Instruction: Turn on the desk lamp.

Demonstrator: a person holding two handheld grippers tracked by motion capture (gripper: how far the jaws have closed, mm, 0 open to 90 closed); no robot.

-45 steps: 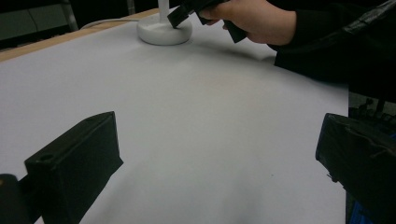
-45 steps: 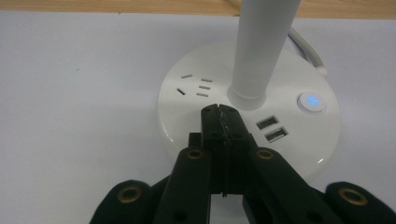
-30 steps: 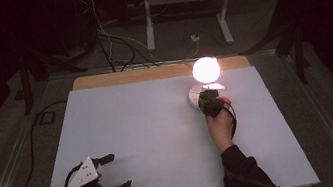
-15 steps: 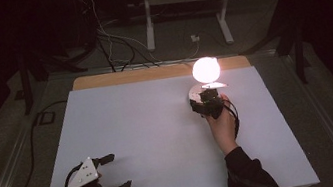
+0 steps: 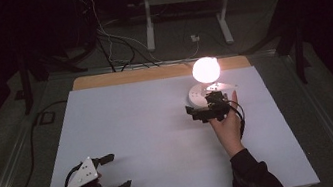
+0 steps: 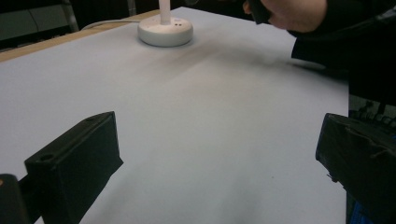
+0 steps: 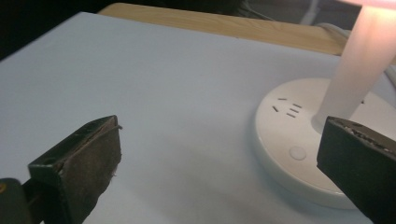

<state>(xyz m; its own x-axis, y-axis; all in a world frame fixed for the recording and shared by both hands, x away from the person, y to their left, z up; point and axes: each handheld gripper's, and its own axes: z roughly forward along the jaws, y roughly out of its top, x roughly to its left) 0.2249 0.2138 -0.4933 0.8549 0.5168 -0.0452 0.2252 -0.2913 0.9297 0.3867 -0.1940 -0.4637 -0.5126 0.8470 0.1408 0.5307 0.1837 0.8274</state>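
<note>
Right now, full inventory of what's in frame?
lamp: 1, white round base with lit glowing head, far right of the table
table: 1, white top with a wooden strip along the far edge
metal stand: 1, pale, on the floor beyond the table
cables: several, dark and white, on the floor behind the table
left gripper: 1, black with grey plate, near left corner, jaws open on nothing
right gripper: 1, black, beside the lamp base, jaws just opened, nothing between them

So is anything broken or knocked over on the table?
Nothing stands out. The lamp stands upright and lit on its round white base, and the white table shows no spill or damage.
</note>
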